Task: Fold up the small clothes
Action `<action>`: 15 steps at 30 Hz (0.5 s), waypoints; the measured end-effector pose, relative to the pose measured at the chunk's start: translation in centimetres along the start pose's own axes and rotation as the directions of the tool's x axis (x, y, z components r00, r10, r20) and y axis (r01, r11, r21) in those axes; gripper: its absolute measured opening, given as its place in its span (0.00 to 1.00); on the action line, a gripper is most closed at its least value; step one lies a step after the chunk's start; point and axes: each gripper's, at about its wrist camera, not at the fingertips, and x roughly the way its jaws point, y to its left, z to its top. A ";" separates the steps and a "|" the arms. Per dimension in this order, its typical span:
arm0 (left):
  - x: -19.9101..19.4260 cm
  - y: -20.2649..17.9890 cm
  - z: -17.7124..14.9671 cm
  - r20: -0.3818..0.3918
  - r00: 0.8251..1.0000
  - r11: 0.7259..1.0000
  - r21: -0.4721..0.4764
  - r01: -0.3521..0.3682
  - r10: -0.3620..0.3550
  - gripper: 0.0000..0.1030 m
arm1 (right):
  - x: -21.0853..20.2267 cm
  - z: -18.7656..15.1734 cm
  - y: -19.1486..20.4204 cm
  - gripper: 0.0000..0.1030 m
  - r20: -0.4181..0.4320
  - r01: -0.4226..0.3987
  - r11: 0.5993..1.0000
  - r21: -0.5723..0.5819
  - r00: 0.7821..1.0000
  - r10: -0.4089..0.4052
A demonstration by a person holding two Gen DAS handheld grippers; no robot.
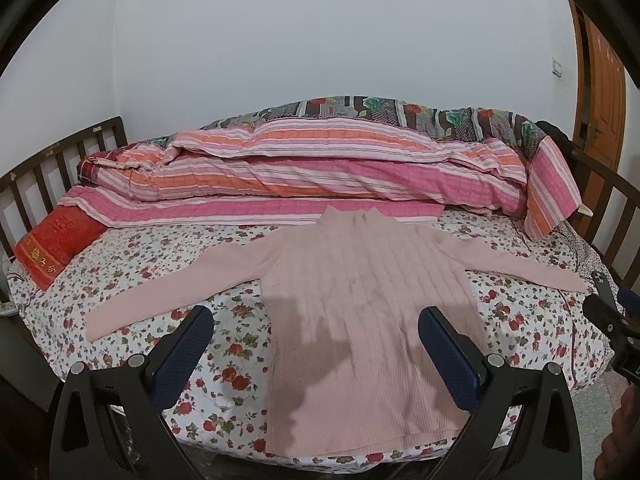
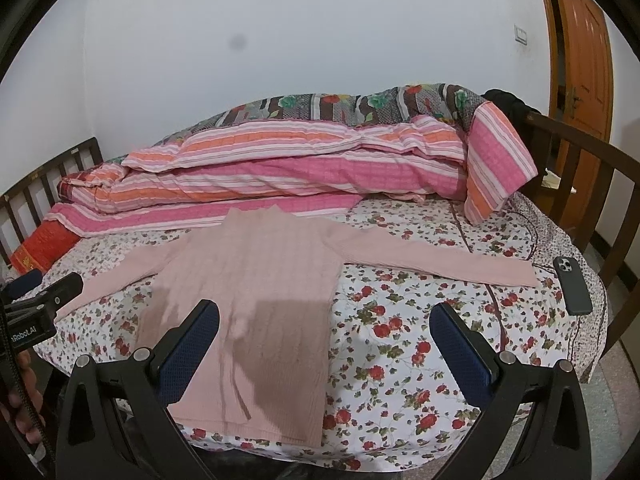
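Observation:
A pale pink ribbed knit sweater (image 1: 360, 312) lies flat on the floral bedsheet (image 1: 224, 344), collar toward the wall, hem at the near edge, both sleeves spread out to the sides. It also shows in the right wrist view (image 2: 256, 304). My left gripper (image 1: 316, 322) is open and empty, hovering above the sweater's lower body. My right gripper (image 2: 325, 320) is open and empty, above the sweater's right edge and the sheet beside it. The right gripper's body shows at the far right of the left wrist view (image 1: 612, 320).
A rolled pink striped quilt (image 1: 304, 168) lies along the wall behind the sweater. A red pillow (image 1: 56, 248) sits at the left. A dark phone (image 2: 573, 285) lies near the right sleeve's end. Wooden bed rails (image 2: 580, 152) stand at both ends; an orange door (image 2: 580, 48) is at right.

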 end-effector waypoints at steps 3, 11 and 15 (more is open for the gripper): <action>0.1 0.0 0.1 -0.001 1.000 1.000 0.001 -0.001 0.001 1.00 | 0.0 0.0 0.0 1.00 0.000 -0.001 1.000 -0.004 1.000 0.001; -0.5 -0.2 0.1 0.006 1.000 1.000 0.006 0.004 -0.004 1.00 | -0.4 0.1 0.2 1.00 0.008 -0.003 1.000 -0.012 1.000 0.004; -0.8 -0.4 0.2 0.013 1.000 1.000 0.009 0.005 -0.005 1.00 | -0.6 0.1 0.4 1.00 0.010 -0.006 1.000 -0.018 1.000 0.006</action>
